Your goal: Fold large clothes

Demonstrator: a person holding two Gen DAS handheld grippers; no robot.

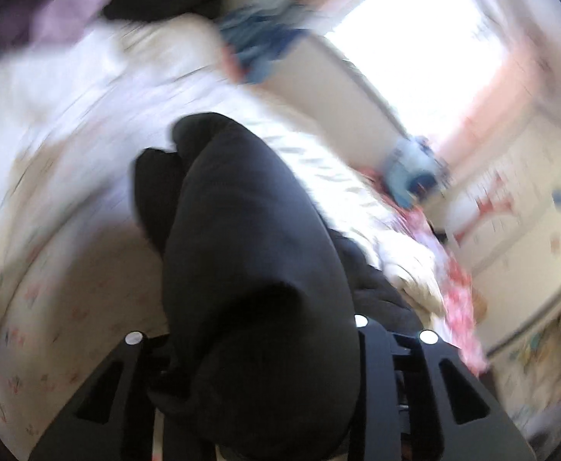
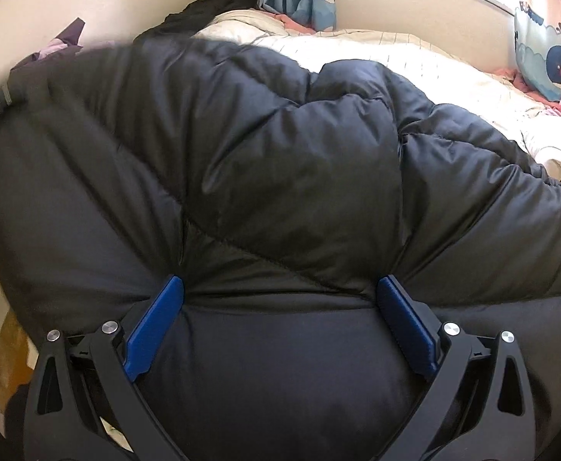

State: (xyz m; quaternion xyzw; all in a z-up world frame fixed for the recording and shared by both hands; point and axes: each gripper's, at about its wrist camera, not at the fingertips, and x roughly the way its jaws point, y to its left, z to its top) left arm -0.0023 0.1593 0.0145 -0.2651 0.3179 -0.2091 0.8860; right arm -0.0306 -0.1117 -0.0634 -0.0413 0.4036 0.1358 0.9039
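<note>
Left wrist view, blurred: the left gripper [image 1: 265, 345] is clamped on a black jacket [image 1: 249, 269] fold filling lower centre, hiding its fingertips; behind, a white bed [image 1: 69, 123], blue curtain [image 1: 257, 38] at top.

Right wrist view: the right gripper [image 2: 280, 292] stands wide, blue pads [image 2: 157, 326] pressed into the jacket [image 2: 280, 153], which covers the cream duvet [image 2: 414, 61]; whether it grips, I cannot tell.

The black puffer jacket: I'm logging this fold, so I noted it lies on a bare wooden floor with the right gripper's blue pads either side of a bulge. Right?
Not quite. The right wrist view shows the black puffer jacket lying on a bed with cream bedding, not a wooden floor. The right gripper does have its blue pads either side of a bulge.
</note>
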